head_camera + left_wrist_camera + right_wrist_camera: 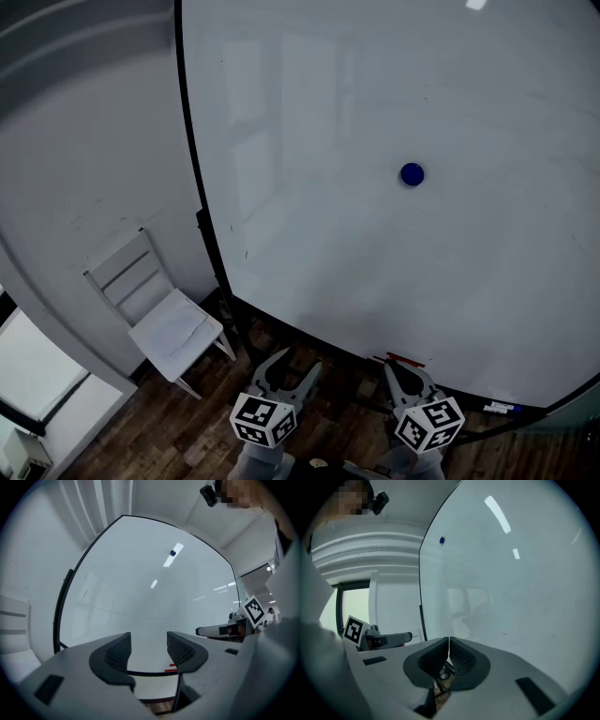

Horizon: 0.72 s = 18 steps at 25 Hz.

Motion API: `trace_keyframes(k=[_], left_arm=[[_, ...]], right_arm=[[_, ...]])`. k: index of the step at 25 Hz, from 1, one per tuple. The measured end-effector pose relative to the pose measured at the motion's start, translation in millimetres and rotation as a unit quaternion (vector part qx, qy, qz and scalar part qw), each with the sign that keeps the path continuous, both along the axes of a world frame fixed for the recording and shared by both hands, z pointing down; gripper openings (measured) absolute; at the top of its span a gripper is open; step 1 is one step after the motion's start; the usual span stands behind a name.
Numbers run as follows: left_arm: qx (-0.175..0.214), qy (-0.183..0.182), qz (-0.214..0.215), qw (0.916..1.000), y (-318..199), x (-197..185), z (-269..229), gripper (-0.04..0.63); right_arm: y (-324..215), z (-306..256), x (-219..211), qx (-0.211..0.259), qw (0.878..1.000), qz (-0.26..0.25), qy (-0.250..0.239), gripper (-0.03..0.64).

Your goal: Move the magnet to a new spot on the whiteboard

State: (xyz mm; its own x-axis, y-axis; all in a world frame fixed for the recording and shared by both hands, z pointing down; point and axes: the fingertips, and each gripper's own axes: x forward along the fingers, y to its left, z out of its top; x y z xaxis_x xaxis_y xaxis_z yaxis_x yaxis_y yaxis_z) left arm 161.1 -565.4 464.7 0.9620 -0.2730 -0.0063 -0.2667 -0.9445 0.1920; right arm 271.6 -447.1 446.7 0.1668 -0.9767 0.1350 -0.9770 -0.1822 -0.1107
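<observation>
The blue magnet (412,174) sits well up the whiteboard (375,84), nearer your right gripper (410,377), pinched together and empty; your left gripper (289,364) gapes, empty.

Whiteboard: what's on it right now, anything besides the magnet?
Only the blue magnet is stuck on the whiteboard, right of centre. A red marker lies at its bottom edge. The right gripper covers part of that edge, so anything there is hidden.

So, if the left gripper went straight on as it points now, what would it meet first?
Probably the bare whiteboard near its lower edge, well below the magnet; depth is unclear.
</observation>
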Motion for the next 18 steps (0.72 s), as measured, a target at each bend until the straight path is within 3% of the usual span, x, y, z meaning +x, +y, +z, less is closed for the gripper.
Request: trace_keyframes(k=[10,18], left_arm=[[0.073,0.04,0.069,0.9942,15.9,42.3,-79.6,0.241],[0.136,0.066,0.093,0.9842,25.8,60.1,-152.6,0.239]], right_arm=[[24.0,-71.2,9.9,0.036,0.994,0.047,0.088,0.031],[33.3,-129.1,18.1,0.055,0.983,0.089,0.153,0.031]])
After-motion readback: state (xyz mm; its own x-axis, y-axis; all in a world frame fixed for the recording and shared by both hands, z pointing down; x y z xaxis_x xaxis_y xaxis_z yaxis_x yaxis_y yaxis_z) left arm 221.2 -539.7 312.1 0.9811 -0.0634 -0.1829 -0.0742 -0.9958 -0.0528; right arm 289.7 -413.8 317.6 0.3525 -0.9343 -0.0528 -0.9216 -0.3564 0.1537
